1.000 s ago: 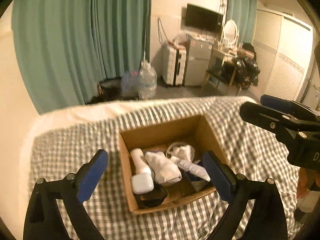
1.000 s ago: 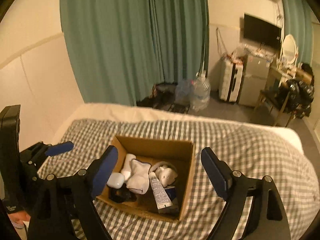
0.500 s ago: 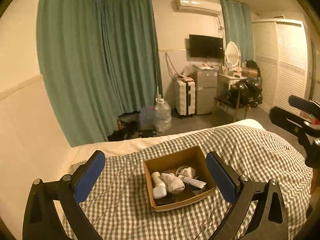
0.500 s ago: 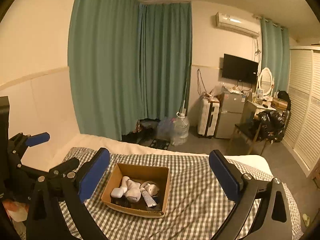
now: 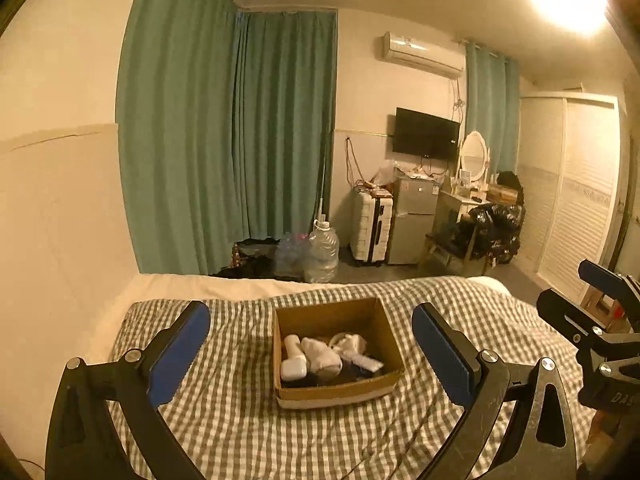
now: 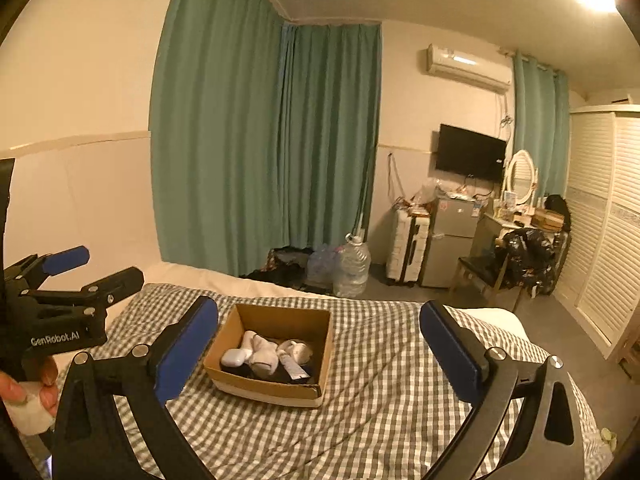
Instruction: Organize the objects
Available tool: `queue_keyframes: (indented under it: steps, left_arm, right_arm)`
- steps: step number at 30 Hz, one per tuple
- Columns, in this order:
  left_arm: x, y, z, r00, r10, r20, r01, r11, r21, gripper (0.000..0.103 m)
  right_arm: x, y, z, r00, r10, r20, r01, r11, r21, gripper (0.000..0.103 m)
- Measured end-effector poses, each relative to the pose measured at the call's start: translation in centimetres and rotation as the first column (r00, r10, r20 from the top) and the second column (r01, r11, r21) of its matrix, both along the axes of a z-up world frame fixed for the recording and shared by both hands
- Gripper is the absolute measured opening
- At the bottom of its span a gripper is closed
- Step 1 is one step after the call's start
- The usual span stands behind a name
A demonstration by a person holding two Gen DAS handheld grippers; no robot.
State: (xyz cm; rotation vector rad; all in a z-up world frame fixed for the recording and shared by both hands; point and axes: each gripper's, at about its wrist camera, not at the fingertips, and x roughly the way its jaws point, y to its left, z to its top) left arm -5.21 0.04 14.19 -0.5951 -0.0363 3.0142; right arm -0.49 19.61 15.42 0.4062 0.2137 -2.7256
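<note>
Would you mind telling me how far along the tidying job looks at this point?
Done: small items, including a white case and a tube, lie together inside the cardboard box on the checked bedcover.

In hand: nothing; the left gripper and right gripper are both open and empty, clear of the box.

Left: no loose items show on the bedcover, so the job looks nearly finished.

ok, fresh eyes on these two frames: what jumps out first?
The open cardboard box sits mid-bed on the checked blanket, packed with small white items, including a white case and a tube. Both grippers frame it with nothing between their blue pads: the left gripper and the right gripper, jaws wide. Behind, tall green curtains fill the far wall.
</note>
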Motion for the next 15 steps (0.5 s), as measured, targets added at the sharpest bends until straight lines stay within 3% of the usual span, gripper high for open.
queue_keyframes:
  steps: [6,10,15]
  left_arm:
    - [2.1,1.1,-4.6,0.999,0.033,-0.019,-0.034,0.998,-0.050,0.103]
    - [3.1,0.4,-8.1,0.997,0.079,0.018,-0.078,0.996,-0.039,0.103]
    - [3.8,-0.8,-11.2,0.986,0.158,0.046,-0.156,0.987,-0.042,0.103]
  right_arm:
    - [-0.3,1.3,-6.3,0.999,-0.027,-0.017,0.027,0.999,0.018,0.101]
    - [-1.1,2.5,-10.4,0.997,-0.049,0.053,0.049,0.999,0.000,0.101]
    - [-0.8,3.0,-13.0,0.995,-0.045,0.093,0.046,0.999,-0.004,0.101]
